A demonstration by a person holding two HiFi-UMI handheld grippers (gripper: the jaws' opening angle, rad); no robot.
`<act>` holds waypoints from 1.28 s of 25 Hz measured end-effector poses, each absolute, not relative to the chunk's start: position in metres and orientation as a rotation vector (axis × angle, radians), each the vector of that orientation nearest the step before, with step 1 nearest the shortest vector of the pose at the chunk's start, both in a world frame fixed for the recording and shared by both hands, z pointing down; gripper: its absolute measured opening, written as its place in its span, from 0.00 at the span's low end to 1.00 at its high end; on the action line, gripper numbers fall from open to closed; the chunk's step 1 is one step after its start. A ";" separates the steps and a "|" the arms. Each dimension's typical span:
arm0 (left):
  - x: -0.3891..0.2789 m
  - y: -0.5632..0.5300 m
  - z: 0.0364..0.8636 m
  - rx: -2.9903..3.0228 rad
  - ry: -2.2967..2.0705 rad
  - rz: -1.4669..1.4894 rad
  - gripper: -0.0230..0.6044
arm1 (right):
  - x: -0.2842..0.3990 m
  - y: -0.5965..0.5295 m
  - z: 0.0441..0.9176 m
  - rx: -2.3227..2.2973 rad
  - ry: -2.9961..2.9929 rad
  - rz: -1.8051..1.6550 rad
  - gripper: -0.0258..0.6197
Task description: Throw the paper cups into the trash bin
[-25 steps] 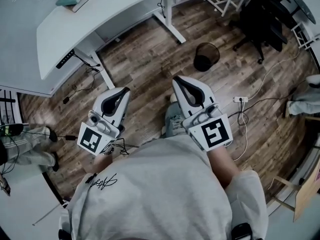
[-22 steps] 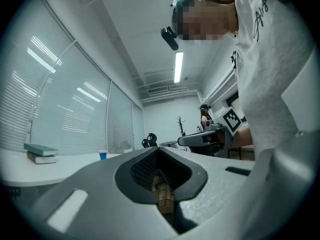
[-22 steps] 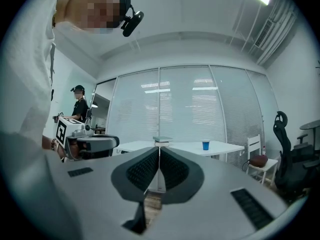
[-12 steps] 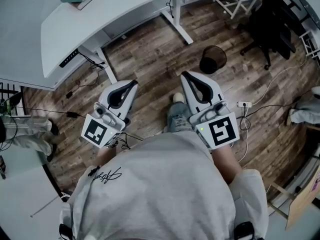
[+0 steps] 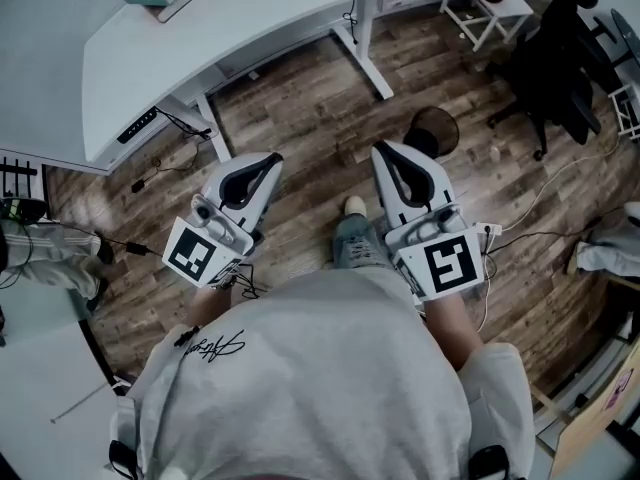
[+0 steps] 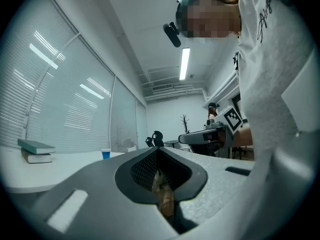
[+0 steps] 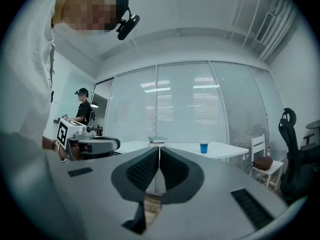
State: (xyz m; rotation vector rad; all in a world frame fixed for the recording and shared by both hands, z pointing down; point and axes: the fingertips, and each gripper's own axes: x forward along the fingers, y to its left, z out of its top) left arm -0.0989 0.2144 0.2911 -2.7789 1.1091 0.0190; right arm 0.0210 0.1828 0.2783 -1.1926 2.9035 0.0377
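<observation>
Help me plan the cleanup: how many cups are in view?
1: a blue cup standing on the white desk, near its right end in the right gripper view. Others may be hidden.

Cool, even ceiling light (image 6: 185,63) — fisheye edges bend and darken.

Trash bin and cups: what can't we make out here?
- Trash bin, head view: its near side is hidden behind the right gripper, and the inside is too dark to show any contents.
- Blue cup: too small in both gripper views to tell its material or fill, and cut off by the head view's top edge.
- Desk: the far part is out of frame, so other cups can't be ruled out.
</observation>
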 end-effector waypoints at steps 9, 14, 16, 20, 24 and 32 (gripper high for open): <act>-0.120 0.159 0.296 -2.767 1.189 -0.003 0.04 | 0.012 0.128 0.266 -1.194 2.892 0.105 0.06; -0.116 0.135 0.289 -2.748 1.194 -0.006 0.04 | 0.020 0.103 0.270 -1.194 2.915 0.041 0.06; -0.111 0.124 0.287 -2.744 1.191 -0.010 0.04 | 0.028 0.090 0.265 -1.200 2.895 0.073 0.06; -0.115 0.105 0.285 -2.735 1.232 -0.026 0.04 | 0.026 0.068 0.268 -1.175 2.927 0.049 0.06; -0.115 0.086 0.283 -2.734 1.244 -0.021 0.04 | 0.023 0.043 0.265 -1.152 2.917 0.068 0.06; -0.101 0.045 0.289 -2.742 1.269 0.008 0.04 | 0.028 0.005 0.273 -1.112 2.942 0.036 0.06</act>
